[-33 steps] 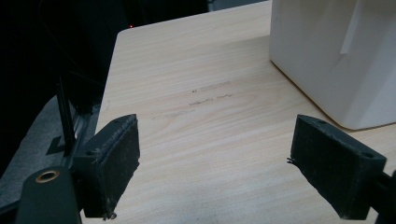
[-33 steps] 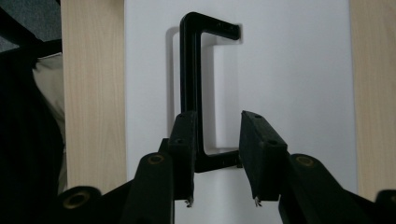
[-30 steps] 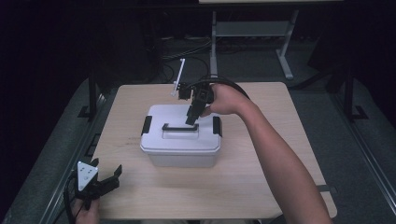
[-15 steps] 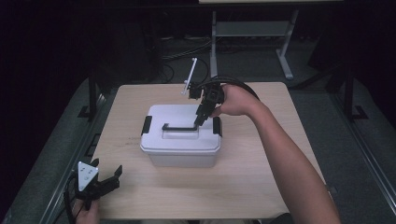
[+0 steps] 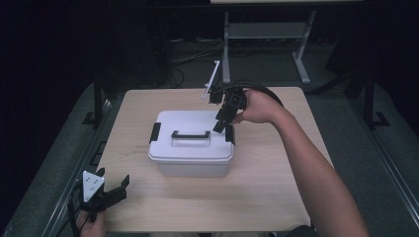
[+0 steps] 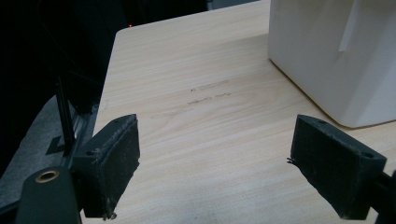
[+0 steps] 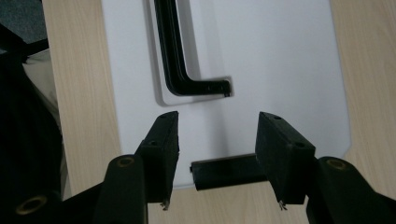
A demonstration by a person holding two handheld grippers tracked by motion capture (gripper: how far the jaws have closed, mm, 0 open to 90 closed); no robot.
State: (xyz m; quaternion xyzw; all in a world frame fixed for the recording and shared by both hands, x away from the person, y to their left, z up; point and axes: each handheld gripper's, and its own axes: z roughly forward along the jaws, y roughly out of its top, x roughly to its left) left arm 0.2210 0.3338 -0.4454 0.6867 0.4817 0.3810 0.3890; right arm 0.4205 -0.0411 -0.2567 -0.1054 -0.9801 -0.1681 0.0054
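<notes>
White box (image 5: pixel 190 158) lidded; contents hidden, latch (image 7: pixel 224 171) seemingly down.

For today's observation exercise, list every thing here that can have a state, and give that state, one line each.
Storage box: lid on, upright on the table.
Carry handle: folded flat in the lid's recess.
Left latch: down against the box end.
Right latch: between the right gripper's jaws, not pressed.
Right gripper: open, jaws just been opening.
Left gripper: open, empty.
</notes>
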